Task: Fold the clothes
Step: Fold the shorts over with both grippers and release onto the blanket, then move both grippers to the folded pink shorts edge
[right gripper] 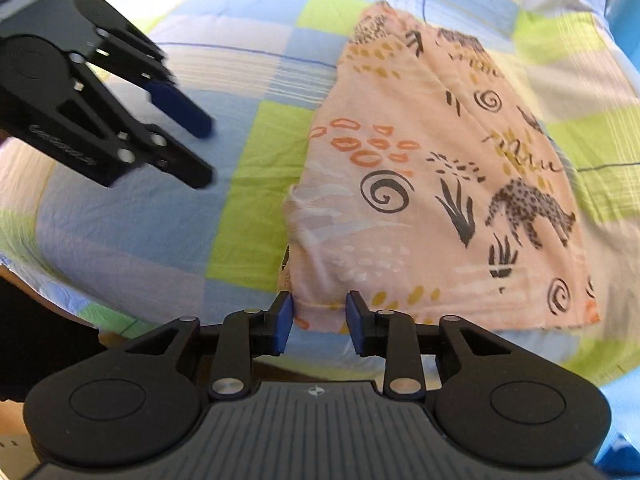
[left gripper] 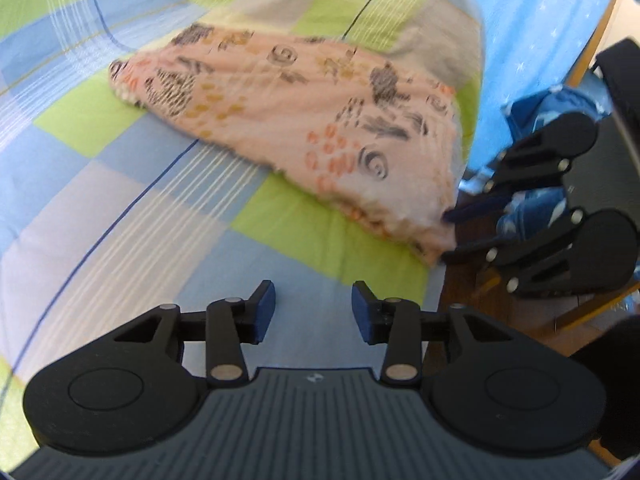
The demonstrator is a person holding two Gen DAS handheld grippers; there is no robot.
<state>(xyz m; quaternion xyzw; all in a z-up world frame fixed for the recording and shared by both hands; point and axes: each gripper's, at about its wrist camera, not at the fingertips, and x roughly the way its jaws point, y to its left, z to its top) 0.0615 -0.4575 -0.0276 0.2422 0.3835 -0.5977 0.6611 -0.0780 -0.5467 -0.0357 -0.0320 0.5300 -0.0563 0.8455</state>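
the pink cloth (right gripper: 440,184) lies mid-frame on the bed (right gripper: 132,216). left gripper (left gripper: 314,312) gapes, empty; right gripper (right gripper: 319,322) gapes around the cloth's edge, maybe touching.

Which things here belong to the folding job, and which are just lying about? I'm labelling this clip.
Belongs to the job:
- pink patterned garment
- left hand-held gripper, open over the bed
- right hand-held gripper, open at the garment's near edge

Just there:
- checked bedspread
- blue star-print cloth
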